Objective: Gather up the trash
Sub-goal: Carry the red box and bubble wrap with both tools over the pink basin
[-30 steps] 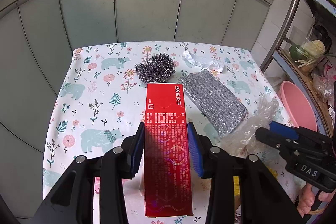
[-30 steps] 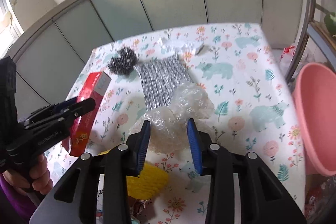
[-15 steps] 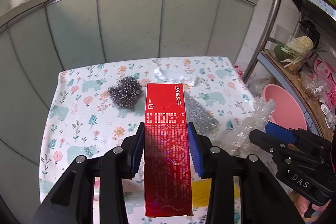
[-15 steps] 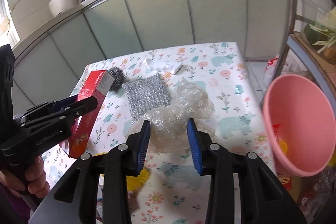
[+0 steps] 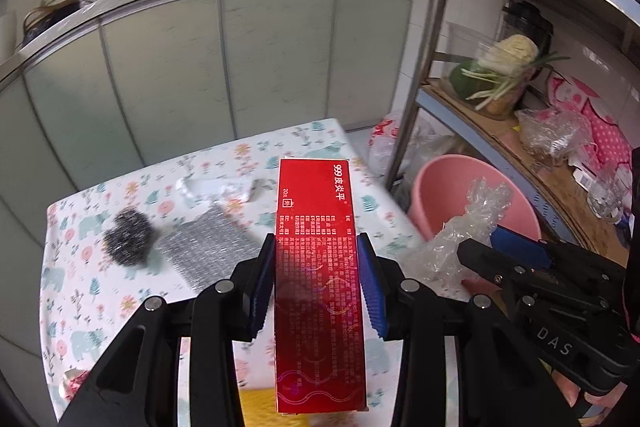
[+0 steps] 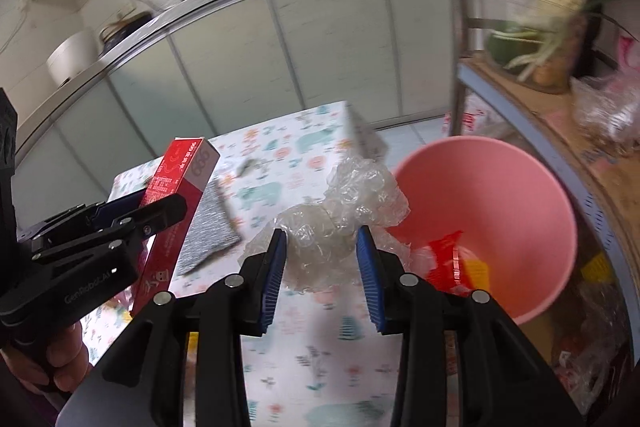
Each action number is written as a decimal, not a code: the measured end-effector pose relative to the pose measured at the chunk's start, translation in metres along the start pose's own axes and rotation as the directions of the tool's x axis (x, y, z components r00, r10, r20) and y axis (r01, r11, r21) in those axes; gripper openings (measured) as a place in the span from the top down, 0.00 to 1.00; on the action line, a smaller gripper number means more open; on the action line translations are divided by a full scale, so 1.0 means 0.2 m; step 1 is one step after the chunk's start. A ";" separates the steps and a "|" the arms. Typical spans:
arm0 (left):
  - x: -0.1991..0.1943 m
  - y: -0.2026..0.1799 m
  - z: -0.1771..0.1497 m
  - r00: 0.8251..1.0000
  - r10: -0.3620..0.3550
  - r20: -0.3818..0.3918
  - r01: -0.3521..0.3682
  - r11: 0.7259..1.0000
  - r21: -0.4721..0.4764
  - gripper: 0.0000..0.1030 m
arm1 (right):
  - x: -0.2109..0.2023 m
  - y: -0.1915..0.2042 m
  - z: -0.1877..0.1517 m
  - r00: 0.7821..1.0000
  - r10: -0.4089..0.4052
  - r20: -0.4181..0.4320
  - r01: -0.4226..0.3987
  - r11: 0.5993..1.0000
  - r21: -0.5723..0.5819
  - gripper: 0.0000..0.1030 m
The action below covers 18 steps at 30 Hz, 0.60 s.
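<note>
My left gripper (image 5: 316, 247) is shut on a long red box (image 5: 316, 247) and holds it above the table; the box also shows in the right wrist view (image 6: 176, 203). My right gripper (image 6: 320, 243) is shut on a wad of clear bubble wrap (image 6: 336, 211), held in the air near the rim of a pink bin (image 6: 520, 211). The bin holds red and yellow scraps (image 6: 456, 259). The bubble wrap also shows in the left wrist view (image 5: 468, 223), in front of the bin (image 5: 440, 187).
A steel wool ball (image 5: 128, 235), a grey scouring cloth (image 5: 208, 247) and crumpled white paper (image 5: 200, 187) lie on the floral table (image 5: 80, 267). A metal rack (image 5: 432, 47) with vegetables and bags stands right of the bin. Cabinets run behind.
Both grippers have risen and swung right toward the pink bin, with the red box and the bubble wrap still held. The table has dropped away to the left.
</note>
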<state>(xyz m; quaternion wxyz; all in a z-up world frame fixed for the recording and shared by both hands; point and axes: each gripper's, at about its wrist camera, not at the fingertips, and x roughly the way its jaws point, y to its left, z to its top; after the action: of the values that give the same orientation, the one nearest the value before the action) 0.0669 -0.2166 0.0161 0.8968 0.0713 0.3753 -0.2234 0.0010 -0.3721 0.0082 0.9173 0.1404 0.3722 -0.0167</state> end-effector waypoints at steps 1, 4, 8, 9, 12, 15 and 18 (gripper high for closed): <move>0.01 -0.04 0.01 1.000 -0.010 -0.001 0.010 1.000 0.013 0.62 | -0.01 -0.04 0.00 1.000 -0.010 0.004 0.010 1.000 0.013 0.64; 0.04 -0.15 0.03 0.999 -0.041 -0.004 0.041 0.998 0.038 0.62 | -0.02 -0.13 0.00 0.999 -0.038 0.013 0.038 0.998 0.045 0.64; 0.08 -0.30 0.05 0.997 -0.079 0.001 0.079 0.994 0.079 0.62 | -0.03 -0.25 0.00 0.997 -0.071 0.017 0.069 0.994 0.084 0.64; 0.10 -0.33 0.06 0.996 -0.087 0.001 0.087 0.992 0.089 0.62 | -0.04 -0.27 -0.01 0.997 -0.076 0.017 0.075 0.993 0.089 0.64; 0.13 -0.42 0.07 0.994 -0.107 -0.007 0.107 0.988 0.115 0.62 | -0.04 -0.33 -0.01 0.995 -0.095 0.014 0.093 0.990 0.107 0.64; 0.17 -0.49 0.07 0.993 -0.118 -0.017 0.119 0.984 0.134 0.62 | -0.03 -0.39 -0.03 0.994 -0.113 0.009 0.111 0.986 0.124 0.64; 0.20 -0.55 0.08 0.991 -0.132 -0.022 0.134 0.980 0.149 0.62 | -0.02 -0.44 -0.04 0.992 -0.130 0.000 0.129 0.982 0.135 0.64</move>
<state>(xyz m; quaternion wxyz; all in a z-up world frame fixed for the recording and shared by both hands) 0.0519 -0.3339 0.0031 0.8696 0.1146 0.3669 -0.3100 -0.0183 -0.4542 -0.0155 0.9044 0.1773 0.3745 -0.1019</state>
